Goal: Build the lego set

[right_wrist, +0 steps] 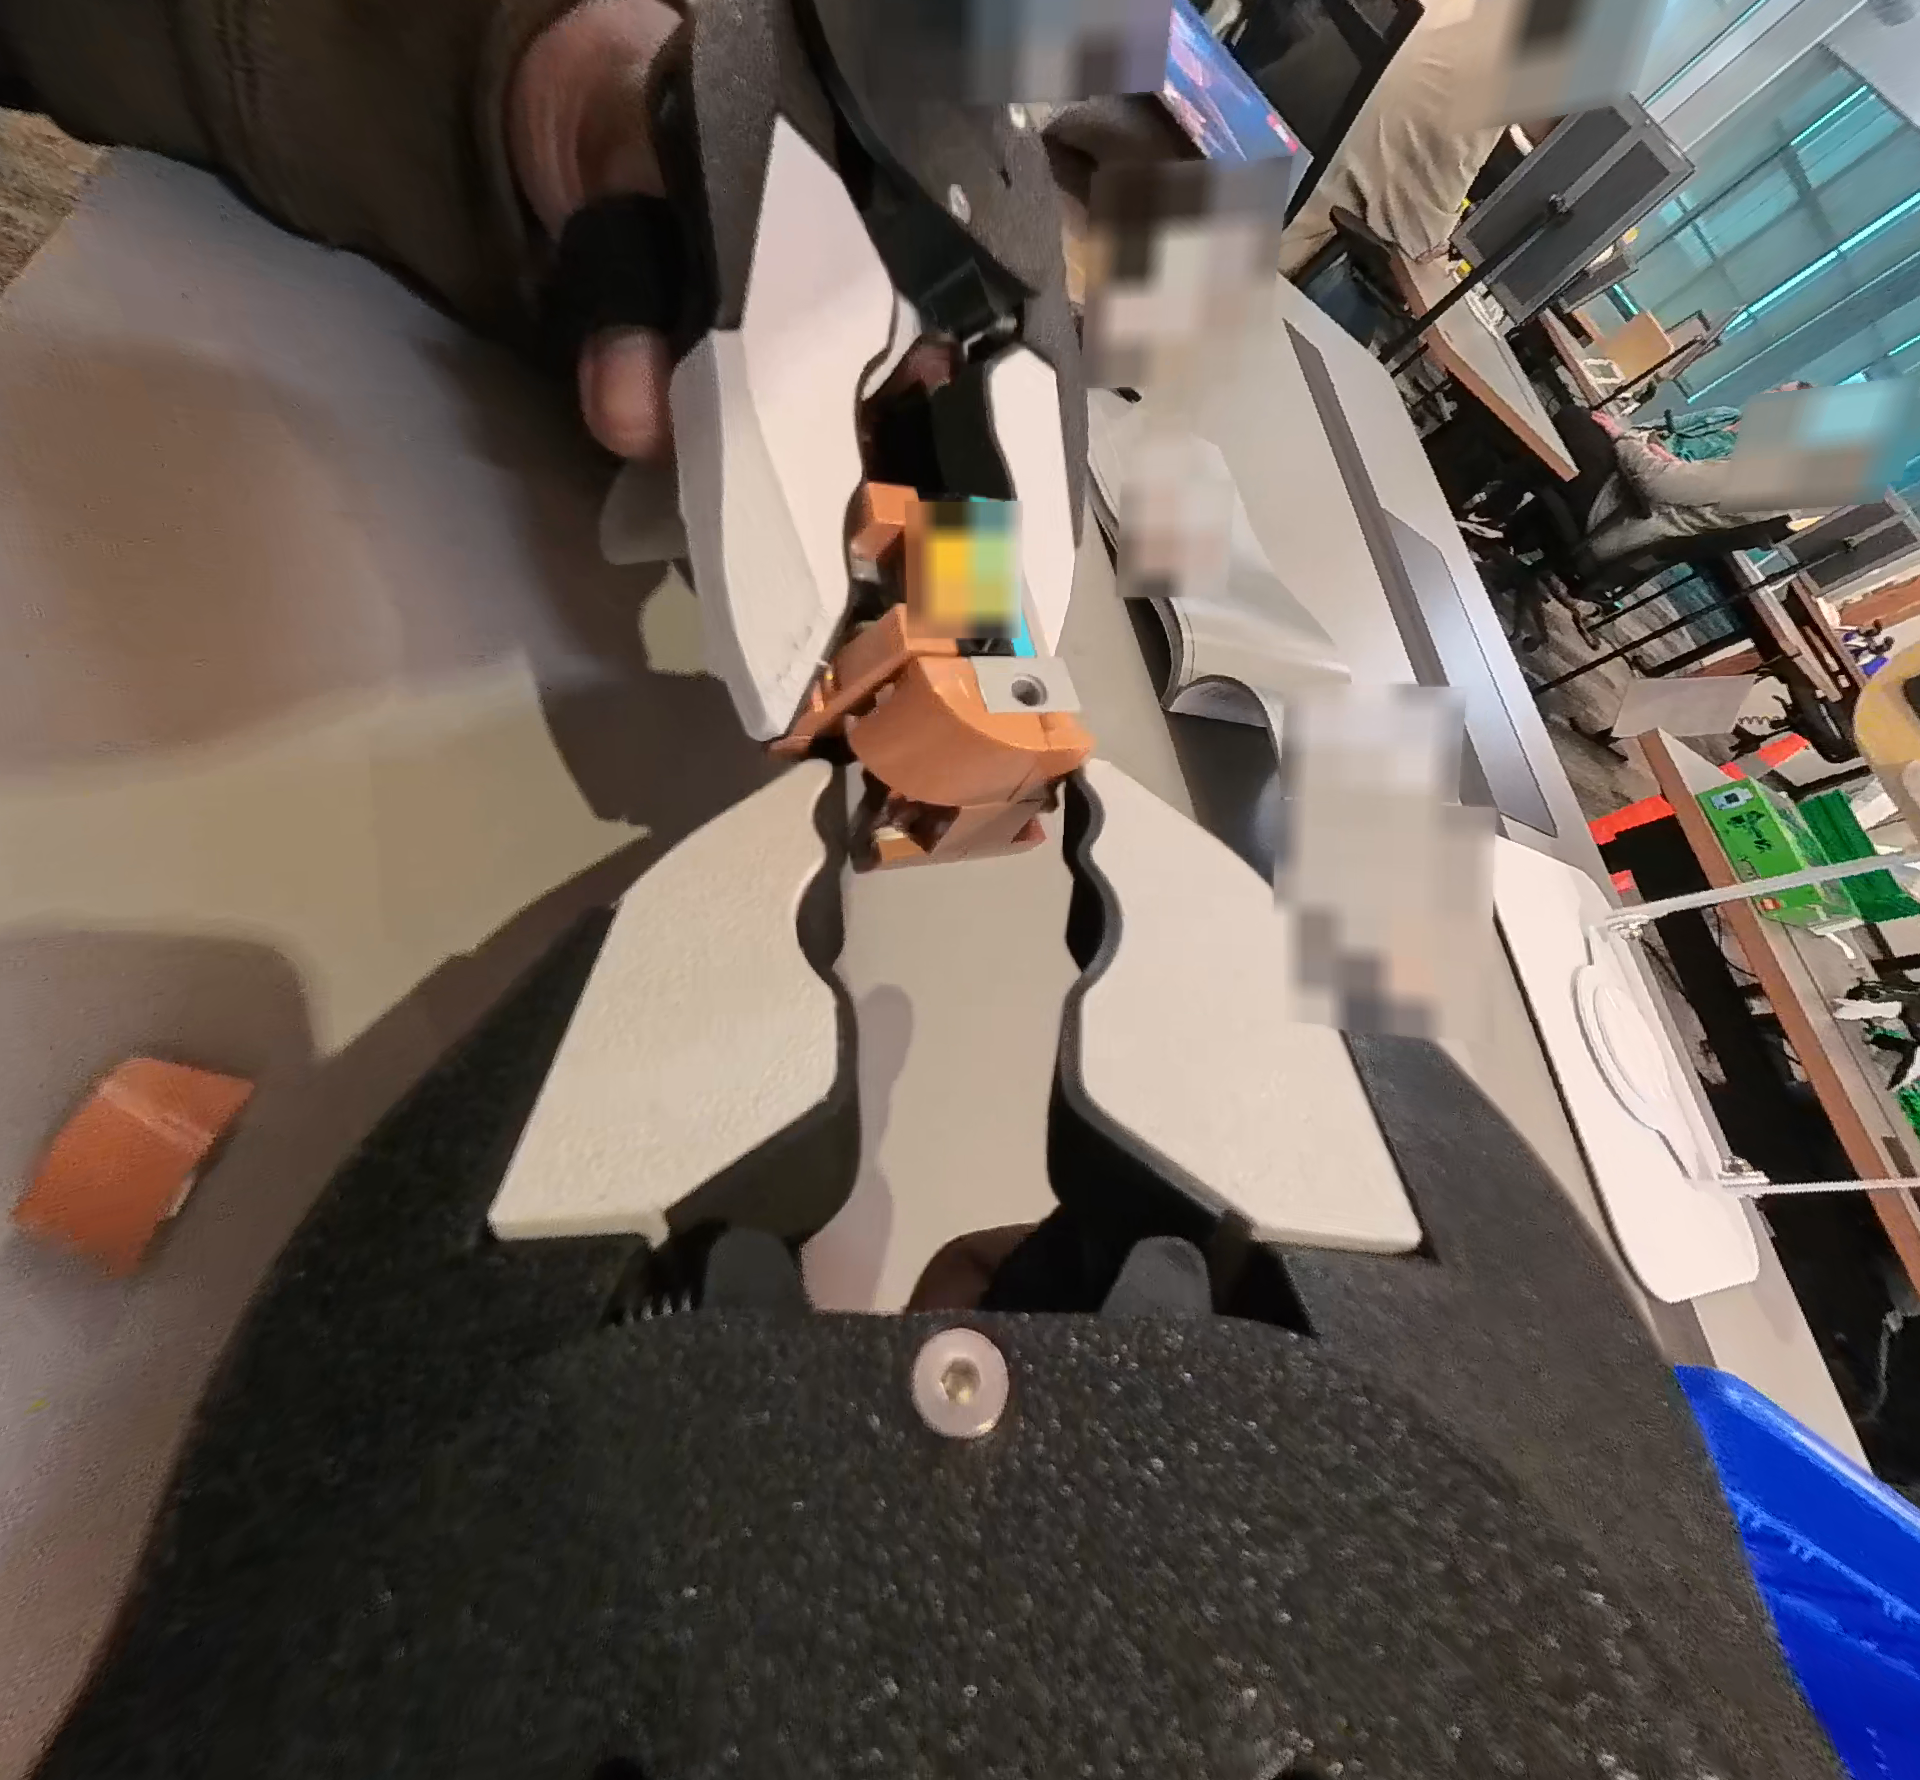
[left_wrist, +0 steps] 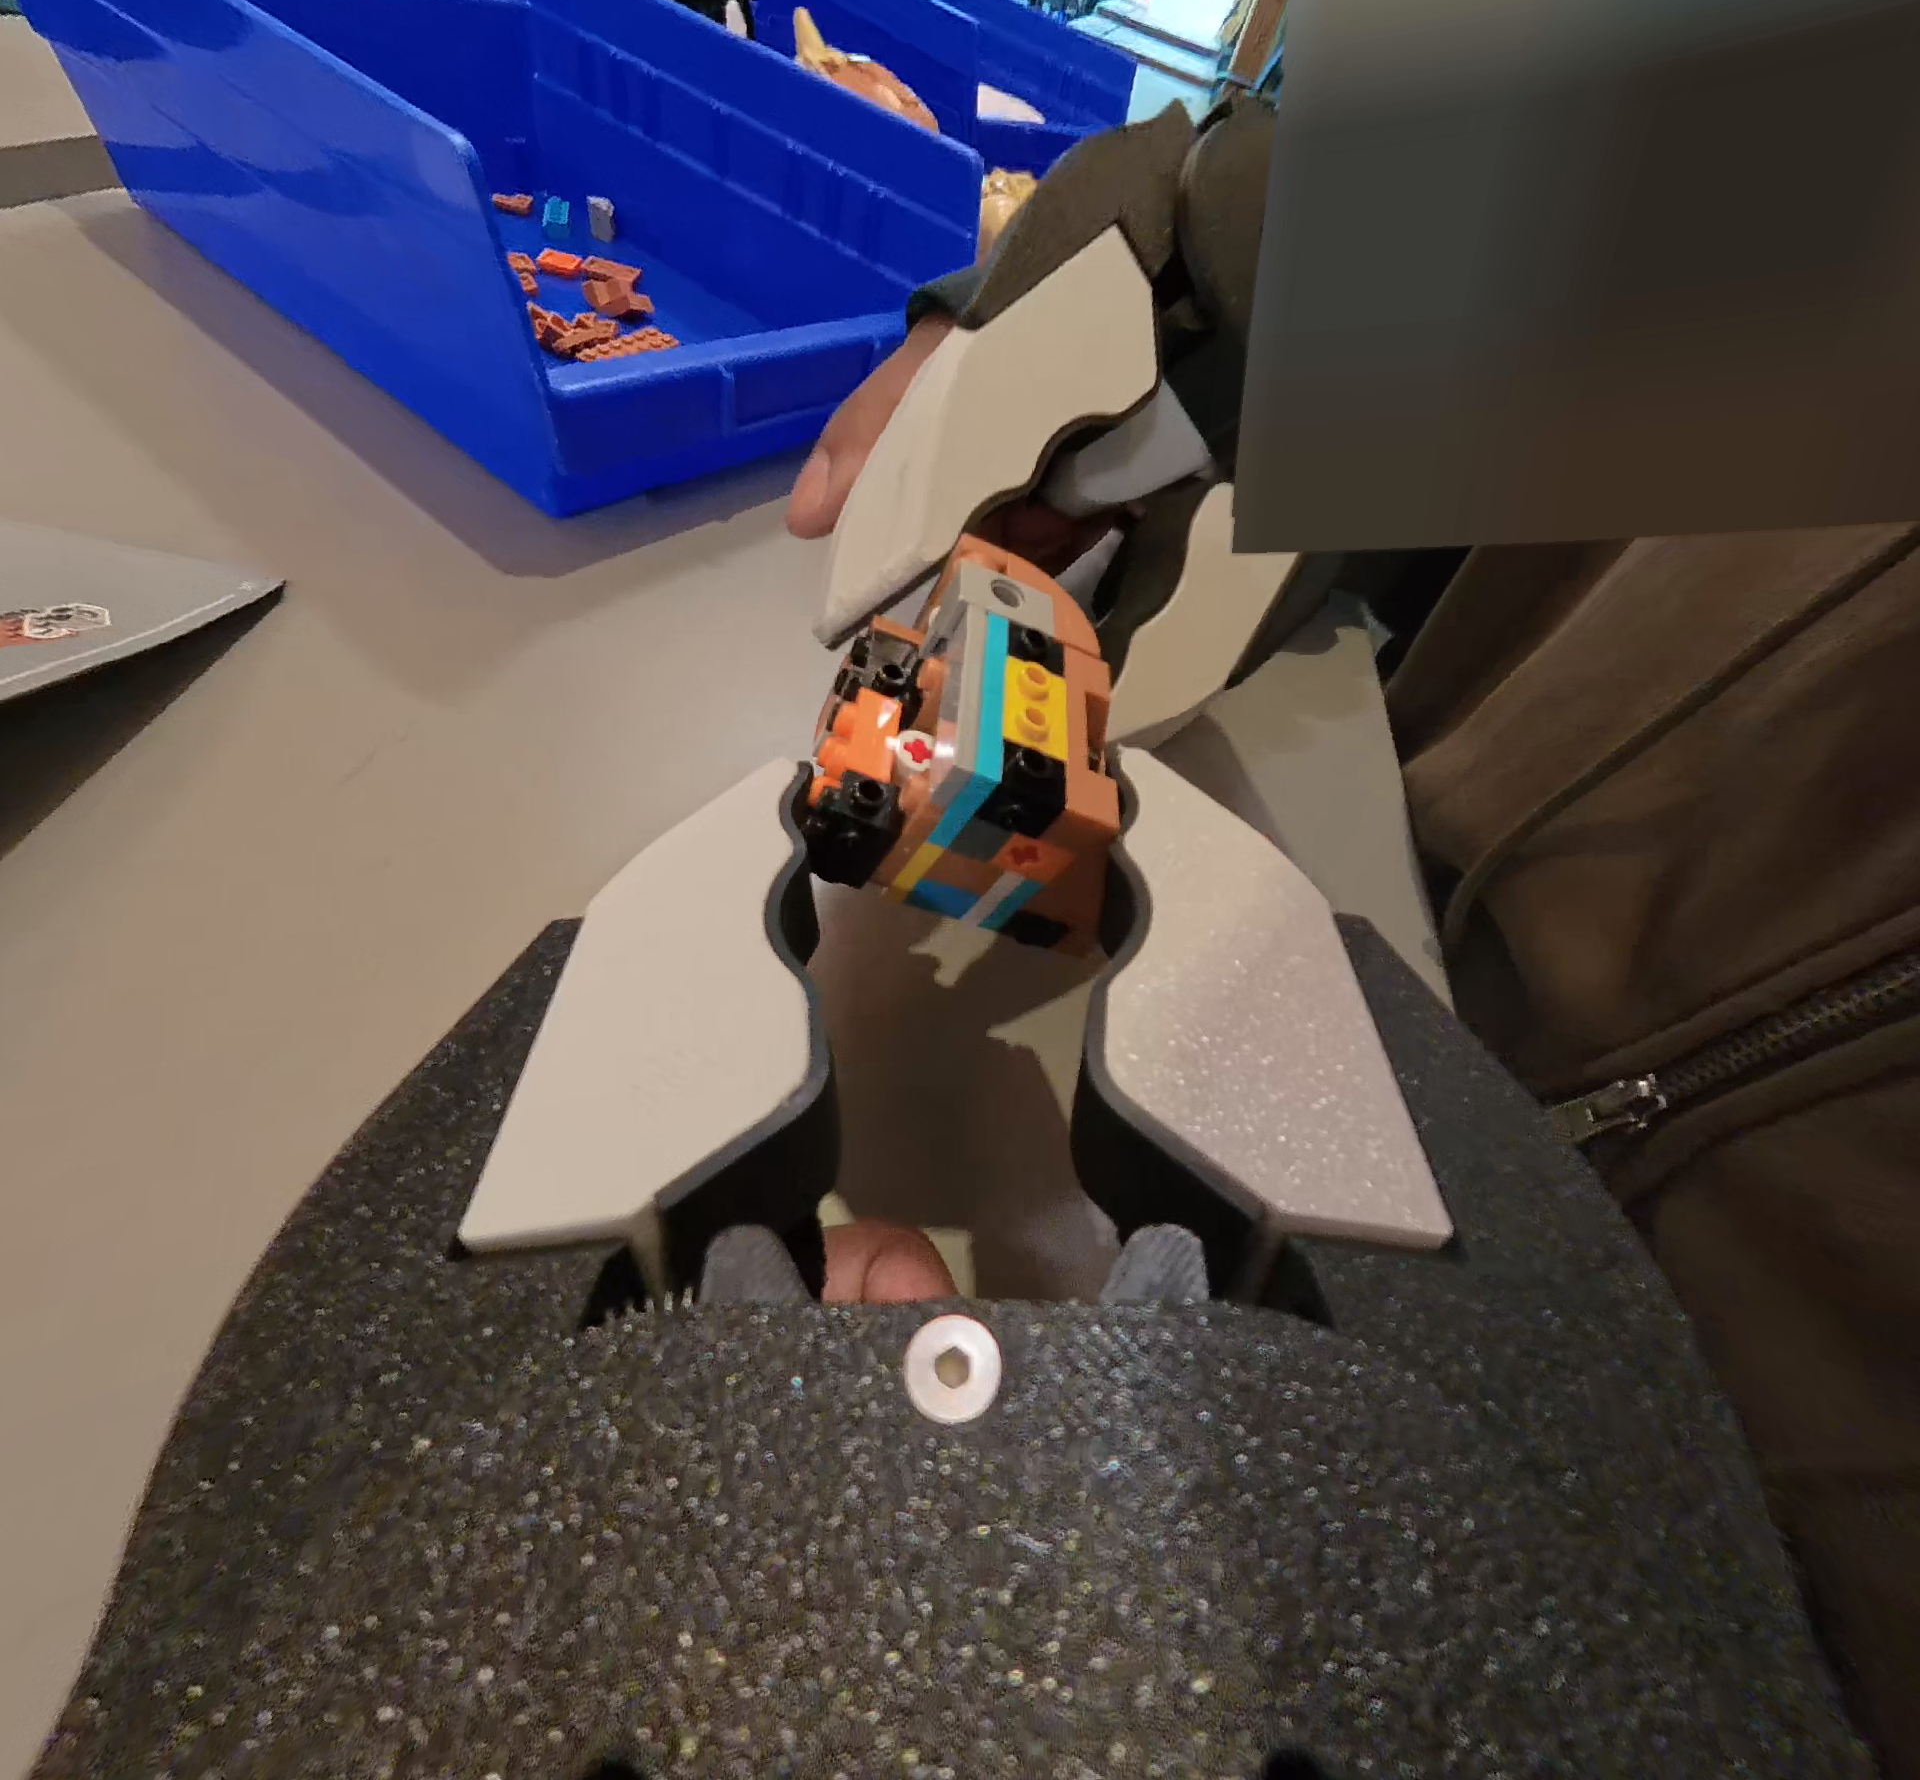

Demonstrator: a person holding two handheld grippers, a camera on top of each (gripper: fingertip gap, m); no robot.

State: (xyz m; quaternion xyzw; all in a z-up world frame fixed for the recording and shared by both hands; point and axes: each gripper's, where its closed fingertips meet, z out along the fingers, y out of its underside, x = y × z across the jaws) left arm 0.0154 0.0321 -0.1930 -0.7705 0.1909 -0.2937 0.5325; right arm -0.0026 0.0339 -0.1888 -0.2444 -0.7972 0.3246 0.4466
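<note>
A small lego assembly (left_wrist: 977, 774) of orange-brown, black, yellow, teal and grey bricks hangs above the table between both grippers. My left gripper (left_wrist: 961, 795) is shut on its near, lower end. My right gripper (left_wrist: 987, 670) comes in from above and is shut on the rounded brown end. In the right wrist view, my right gripper (right_wrist: 951, 785) holds the brown curved part of the assembly (right_wrist: 935, 722). The left gripper (right_wrist: 904, 670) grips it from the far side. A mosaic patch hides part of the assembly in that view.
A blue bin (left_wrist: 644, 442) with several loose orange-brown bricks (left_wrist: 592, 307) stands at the back left, with a second blue bin (left_wrist: 1039, 68) behind it. A booklet (left_wrist: 104, 629) lies at the left. A loose orange-brown brick (right_wrist: 125, 1159) lies on the table. The person's brown jacket (left_wrist: 1662, 899) is close on the right. Only a small space, under 4 cm, lies between the two pairs of fingers.
</note>
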